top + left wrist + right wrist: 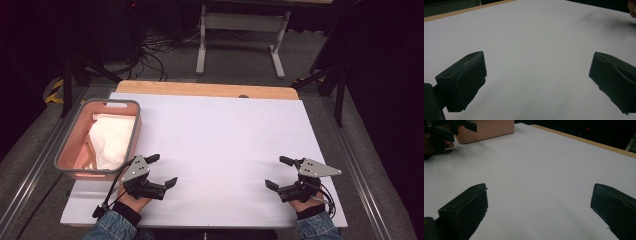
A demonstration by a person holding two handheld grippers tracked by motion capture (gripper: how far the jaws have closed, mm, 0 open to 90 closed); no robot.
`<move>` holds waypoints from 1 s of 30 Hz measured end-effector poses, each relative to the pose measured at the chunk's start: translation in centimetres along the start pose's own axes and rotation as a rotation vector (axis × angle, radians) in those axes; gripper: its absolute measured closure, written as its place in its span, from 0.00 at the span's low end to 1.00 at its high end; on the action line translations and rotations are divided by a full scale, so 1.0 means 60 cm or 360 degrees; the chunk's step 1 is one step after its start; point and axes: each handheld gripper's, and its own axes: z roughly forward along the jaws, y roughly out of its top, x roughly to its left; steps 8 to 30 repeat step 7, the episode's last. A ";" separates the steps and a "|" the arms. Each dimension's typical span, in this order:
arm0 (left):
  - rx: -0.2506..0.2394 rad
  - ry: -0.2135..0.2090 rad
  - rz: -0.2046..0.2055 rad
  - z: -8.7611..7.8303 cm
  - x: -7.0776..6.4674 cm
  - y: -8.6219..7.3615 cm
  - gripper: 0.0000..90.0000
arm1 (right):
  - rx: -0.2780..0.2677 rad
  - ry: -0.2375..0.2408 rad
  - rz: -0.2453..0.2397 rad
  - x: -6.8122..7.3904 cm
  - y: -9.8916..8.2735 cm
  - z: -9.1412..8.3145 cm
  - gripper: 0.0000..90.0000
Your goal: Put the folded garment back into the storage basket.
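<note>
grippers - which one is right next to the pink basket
The left gripper, just off the basket's near right corner; the right gripper sits across the table.

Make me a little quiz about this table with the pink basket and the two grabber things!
1. True or false: the left gripper is holding the white cloth.
2. Where does the cloth lie? A) on the bare table B) inside the pink basket C) on the floor
3. Fill in: the right gripper has its jaws wide ____.

Key: 1. False, its jaws are apart with nothing between them. 2. B. 3. open, over the white table.
</note>
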 end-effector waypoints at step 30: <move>-0.0009 -0.0037 -0.0074 -0.001 0.003 0.002 0.02 | 0.0000 0.0002 0.0007 -0.001 0.000 0.000 0.02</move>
